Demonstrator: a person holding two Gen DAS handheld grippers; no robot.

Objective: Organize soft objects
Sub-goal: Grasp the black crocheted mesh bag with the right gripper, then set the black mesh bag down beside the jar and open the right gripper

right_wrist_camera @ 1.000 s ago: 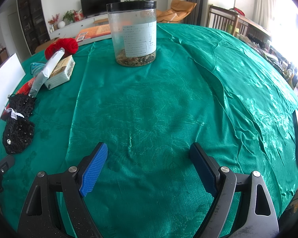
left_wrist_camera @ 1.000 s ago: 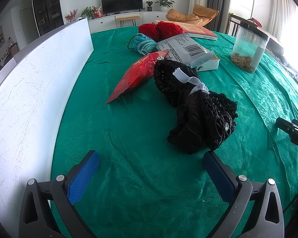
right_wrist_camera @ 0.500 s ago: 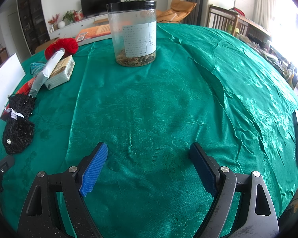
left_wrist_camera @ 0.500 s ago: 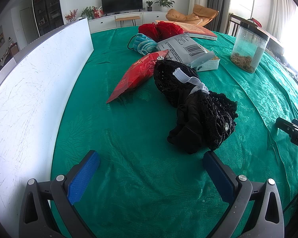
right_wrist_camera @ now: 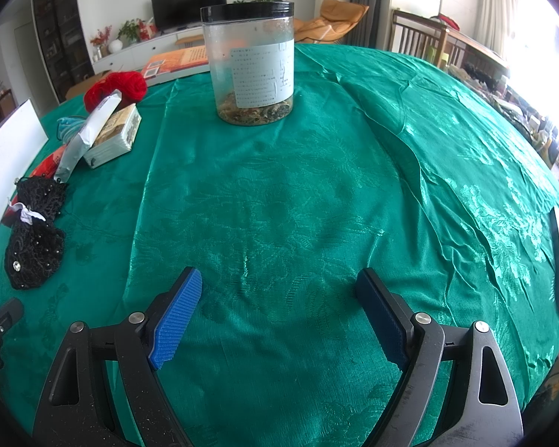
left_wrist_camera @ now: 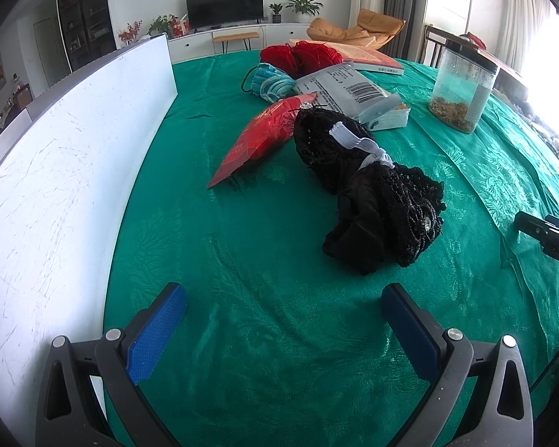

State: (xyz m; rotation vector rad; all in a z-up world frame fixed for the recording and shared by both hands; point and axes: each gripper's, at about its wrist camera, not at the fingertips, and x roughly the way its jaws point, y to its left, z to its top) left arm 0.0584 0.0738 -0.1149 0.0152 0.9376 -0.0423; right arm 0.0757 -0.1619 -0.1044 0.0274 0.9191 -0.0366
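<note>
On glossy green damask cloth (left_wrist_camera: 242, 260), a lumpy black mesh bundle (left_wrist_camera: 372, 201) lies beyond both grippers' spread, empty fingers (left_wrist_camera: 156, 327).

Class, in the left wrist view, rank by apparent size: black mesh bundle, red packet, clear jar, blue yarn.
1. black mesh bundle
2. red packet
3. clear jar
4. blue yarn
Jar and yarn sit farther away, so true sizes are unsure.

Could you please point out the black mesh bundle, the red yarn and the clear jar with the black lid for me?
black mesh bundle (left_wrist_camera: 372, 193), left wrist view, on the middle of the dark netting.
red yarn (left_wrist_camera: 302, 57), left wrist view, between its two balls.
clear jar (right_wrist_camera: 253, 74), right wrist view, on its paper label.
</note>
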